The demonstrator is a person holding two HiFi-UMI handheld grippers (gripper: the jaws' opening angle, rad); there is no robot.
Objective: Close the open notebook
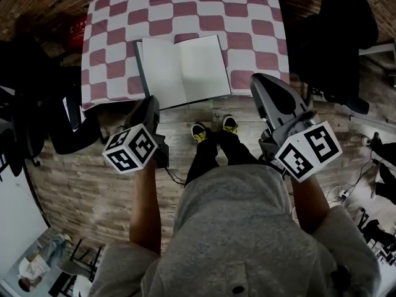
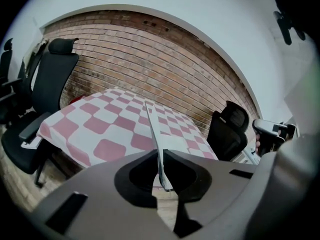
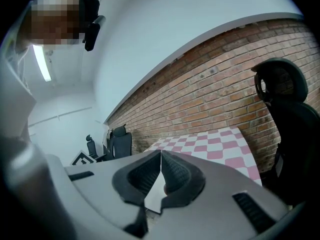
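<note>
The white-paged, dark-covered notebook [image 1: 184,70] is seen open at the six-o'clock edge of the pink-and-white chequered tablecloth [image 1: 247,17], its nine-o'clock leaf [image 2: 155,134] clamped by the left gripper [image 1: 152,101], the right gripper [image 1: 257,79] clenched empty; closing is judged barely begun.

Matt paper notebook [image 1: 184,72], checked cloth tablecloth [image 1: 247,17], rough brick wall [image 2: 165,69]

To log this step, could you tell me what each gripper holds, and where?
The left gripper pinches the notebook by its left side's near edge; the right gripper holds nothing.
</note>
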